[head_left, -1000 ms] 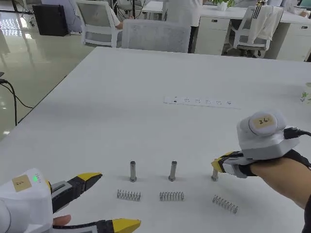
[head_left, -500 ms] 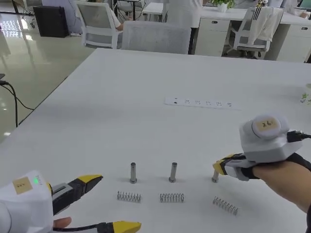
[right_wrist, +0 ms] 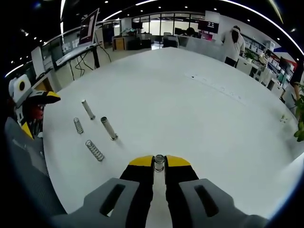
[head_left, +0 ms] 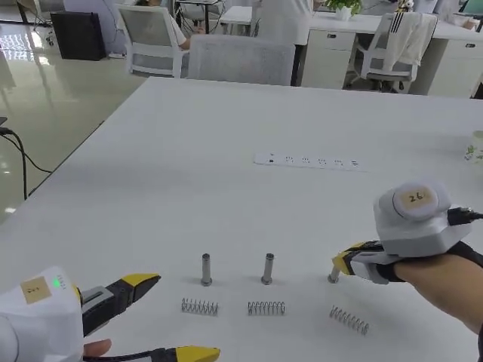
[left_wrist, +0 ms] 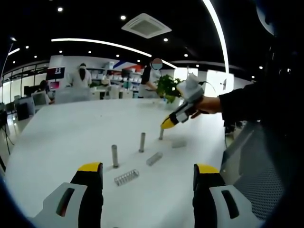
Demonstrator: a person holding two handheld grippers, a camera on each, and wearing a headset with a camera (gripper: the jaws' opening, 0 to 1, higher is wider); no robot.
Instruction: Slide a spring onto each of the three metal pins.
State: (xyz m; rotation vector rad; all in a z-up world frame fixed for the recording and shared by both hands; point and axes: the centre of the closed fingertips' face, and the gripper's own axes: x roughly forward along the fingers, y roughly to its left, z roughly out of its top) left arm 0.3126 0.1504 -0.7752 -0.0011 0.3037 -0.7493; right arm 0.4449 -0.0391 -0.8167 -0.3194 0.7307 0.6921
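Note:
Three short metal pins stand in a row near the table's front: the left pin [head_left: 206,269], the middle pin [head_left: 268,268] and the right pin [head_left: 333,277]. A spring lies in front of each: left spring [head_left: 200,306], middle spring [head_left: 266,308], right spring [head_left: 349,320]. My right gripper [head_left: 339,265] is shut on the right pin [right_wrist: 159,163], whose top shows between the yellow tips. My left gripper [head_left: 172,317] stands open at the front left, short of the left spring [left_wrist: 126,177], with nothing between its fingers.
A white power strip [head_left: 306,160] lies flat further back on the white table [head_left: 189,151]. Office chairs [head_left: 241,56] stand at the far edge. The floor drops off along the table's left edge [head_left: 68,166].
The head view has shifted a little. My right gripper stays shut at the right pin and my left gripper stays open in about the same place.

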